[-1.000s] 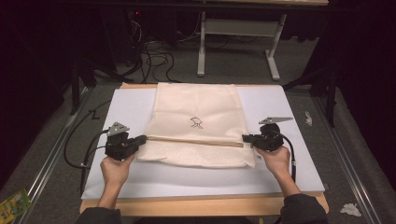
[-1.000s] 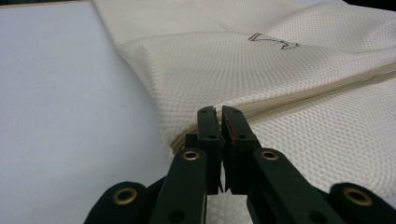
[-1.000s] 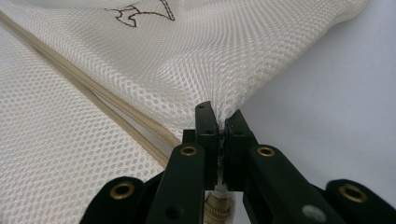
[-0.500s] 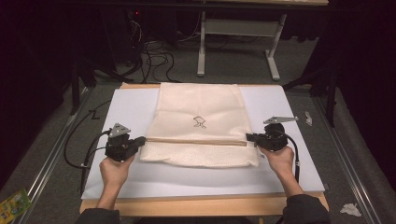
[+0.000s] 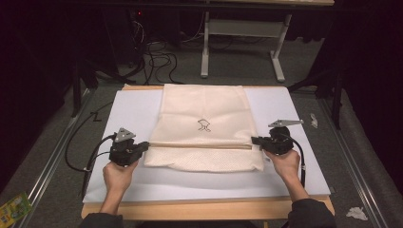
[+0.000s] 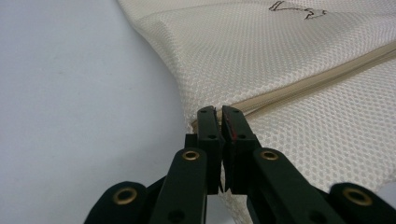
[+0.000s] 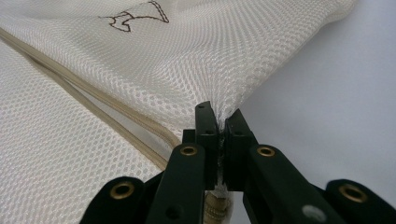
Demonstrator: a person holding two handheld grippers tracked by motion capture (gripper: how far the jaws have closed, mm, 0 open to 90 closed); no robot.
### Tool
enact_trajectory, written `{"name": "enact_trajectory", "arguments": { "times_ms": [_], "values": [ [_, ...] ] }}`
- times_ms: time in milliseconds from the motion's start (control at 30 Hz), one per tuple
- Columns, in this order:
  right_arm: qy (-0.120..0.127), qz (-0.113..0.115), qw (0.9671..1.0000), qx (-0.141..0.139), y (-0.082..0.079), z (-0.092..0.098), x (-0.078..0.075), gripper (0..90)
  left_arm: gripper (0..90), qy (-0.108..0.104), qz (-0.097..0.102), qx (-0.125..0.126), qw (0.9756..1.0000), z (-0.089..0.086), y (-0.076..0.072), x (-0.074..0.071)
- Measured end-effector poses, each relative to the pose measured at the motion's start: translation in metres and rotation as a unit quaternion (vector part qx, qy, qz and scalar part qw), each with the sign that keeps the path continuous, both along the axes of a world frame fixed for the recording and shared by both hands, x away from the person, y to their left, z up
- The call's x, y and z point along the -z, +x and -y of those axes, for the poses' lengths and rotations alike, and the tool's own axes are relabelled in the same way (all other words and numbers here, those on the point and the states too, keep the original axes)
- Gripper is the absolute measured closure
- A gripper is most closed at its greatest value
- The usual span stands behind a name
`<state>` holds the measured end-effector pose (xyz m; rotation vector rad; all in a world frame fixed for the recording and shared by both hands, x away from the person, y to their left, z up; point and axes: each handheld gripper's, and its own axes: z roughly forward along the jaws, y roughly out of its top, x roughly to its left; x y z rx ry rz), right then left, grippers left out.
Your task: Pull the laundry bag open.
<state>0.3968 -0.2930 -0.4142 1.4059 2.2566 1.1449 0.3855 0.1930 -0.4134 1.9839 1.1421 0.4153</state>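
From the high view, the mesh laundry bag [image 5: 204, 127] lay flat mid-table, the left claw [image 5: 144, 147] and right claw [image 5: 255, 140] at its zipper ends. In the left gripper view, the jaws pinched the bag's edge [image 6: 205, 116]. In the right gripper view, they clamped bunched mesh [image 7: 224, 112]; uneven pulling could slip it free.

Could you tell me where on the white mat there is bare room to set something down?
Free: the strip of white mat between the mesh bag and the near table edge, plus the far corners beside the bag. Crowded: the bag's sides, where the left gripper and right gripper clamp it.
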Motion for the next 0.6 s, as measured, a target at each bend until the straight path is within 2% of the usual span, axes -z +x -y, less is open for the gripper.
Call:
{"name": "enact_trajectory", "arguments": {
  "times_ms": [300,467,600],
  "values": [
    [-0.002,-0.009,0.9999,0.003,0.0,0.003,0.004,88.8,87.1,-0.001,-0.021,0.007,0.9997,0.002,0.0,0.012],
    [-0.005,-0.012,0.9999,0.004,-0.001,0.003,0.005,88.6,87.1,-0.007,-0.025,0.01,0.9996,0.003,0.0,0.011],
    [-0.004,-0.021,0.9998,0.003,0.0,0.003,0.008,88.2,87.0,0.016,-0.029,0.015,0.9993,0.005,0.0,0.014]
  ]
}}
